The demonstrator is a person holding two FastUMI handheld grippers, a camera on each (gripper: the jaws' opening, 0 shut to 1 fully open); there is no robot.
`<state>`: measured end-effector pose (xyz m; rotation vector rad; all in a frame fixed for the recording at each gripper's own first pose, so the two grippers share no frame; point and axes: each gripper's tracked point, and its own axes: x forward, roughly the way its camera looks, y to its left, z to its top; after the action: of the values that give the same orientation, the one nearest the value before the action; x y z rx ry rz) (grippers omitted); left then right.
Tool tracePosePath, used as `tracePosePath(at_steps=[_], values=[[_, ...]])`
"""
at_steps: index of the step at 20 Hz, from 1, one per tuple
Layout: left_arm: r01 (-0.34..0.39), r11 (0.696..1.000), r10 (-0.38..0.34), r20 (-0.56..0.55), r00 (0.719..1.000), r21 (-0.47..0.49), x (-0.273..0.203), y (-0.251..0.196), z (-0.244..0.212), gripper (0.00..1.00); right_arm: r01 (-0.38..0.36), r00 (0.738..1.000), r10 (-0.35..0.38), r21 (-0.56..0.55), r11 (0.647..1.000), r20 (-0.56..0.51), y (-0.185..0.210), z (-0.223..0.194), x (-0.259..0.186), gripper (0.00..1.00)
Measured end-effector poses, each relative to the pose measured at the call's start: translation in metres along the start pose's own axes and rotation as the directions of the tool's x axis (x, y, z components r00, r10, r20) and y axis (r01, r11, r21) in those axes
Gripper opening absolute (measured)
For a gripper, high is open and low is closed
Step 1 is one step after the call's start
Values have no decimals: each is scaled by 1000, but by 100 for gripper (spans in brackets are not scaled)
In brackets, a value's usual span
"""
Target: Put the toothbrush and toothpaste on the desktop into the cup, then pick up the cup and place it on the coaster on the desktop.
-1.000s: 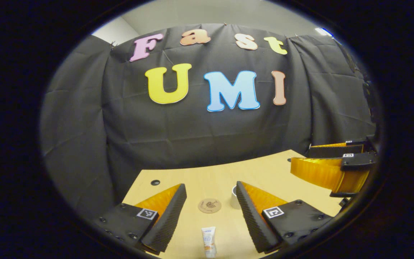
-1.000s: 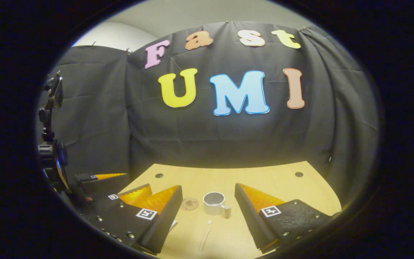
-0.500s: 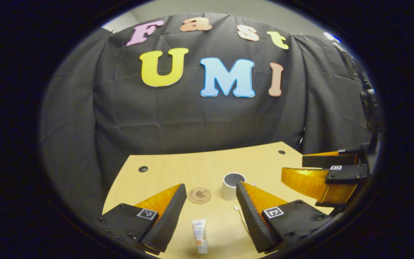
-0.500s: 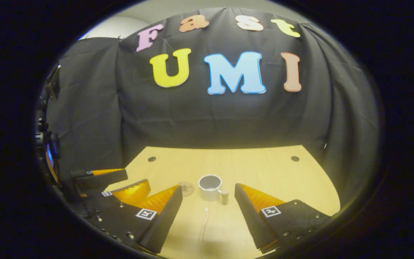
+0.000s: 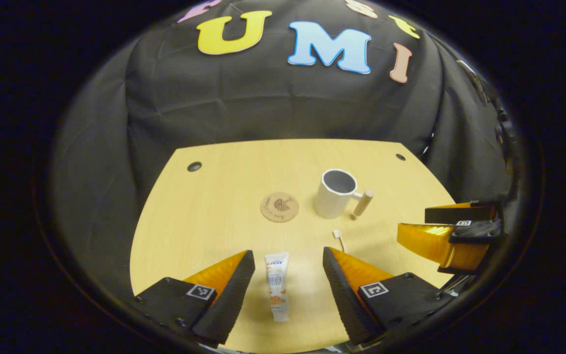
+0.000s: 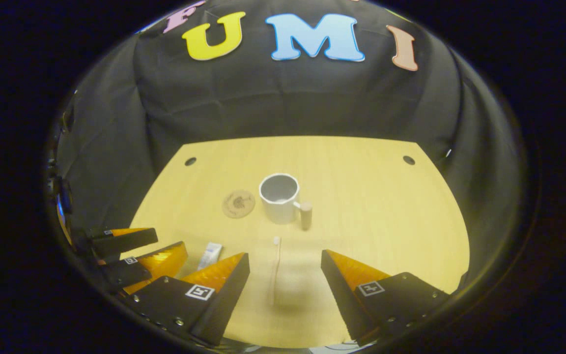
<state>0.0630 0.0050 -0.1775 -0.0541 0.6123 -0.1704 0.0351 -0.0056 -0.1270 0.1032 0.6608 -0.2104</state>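
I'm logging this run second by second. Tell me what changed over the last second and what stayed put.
Both hand-held grippers tilted downward toward the desktop, jaws open throughout. The left hand-held gripper now straddles the toothpaste tube; the right hand-held gripper lines up over the toothbrush. Nothing was grasped or released. The cup, coaster, toothpaste tube and toothbrush lie where they were.

My right tool [image 6: 285, 263] hangs open over the toothbrush [image 6: 275, 268]; cup [image 6: 279, 197] beyond, coaster [image 6: 238, 203] to its left on the surface [image 6: 381, 206].
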Motion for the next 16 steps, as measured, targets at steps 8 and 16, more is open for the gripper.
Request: tracePosePath(at_steps=[8,16], values=[[-26,994,-11,-329,944,-108,59,15,-69,92,-18,962,27,36,999,-273,11,-30,35,82],[-121,989,53,-548,835,-89,81,45,-103,93,30,889,21,105,994,-457,-1,-28,74,70]])
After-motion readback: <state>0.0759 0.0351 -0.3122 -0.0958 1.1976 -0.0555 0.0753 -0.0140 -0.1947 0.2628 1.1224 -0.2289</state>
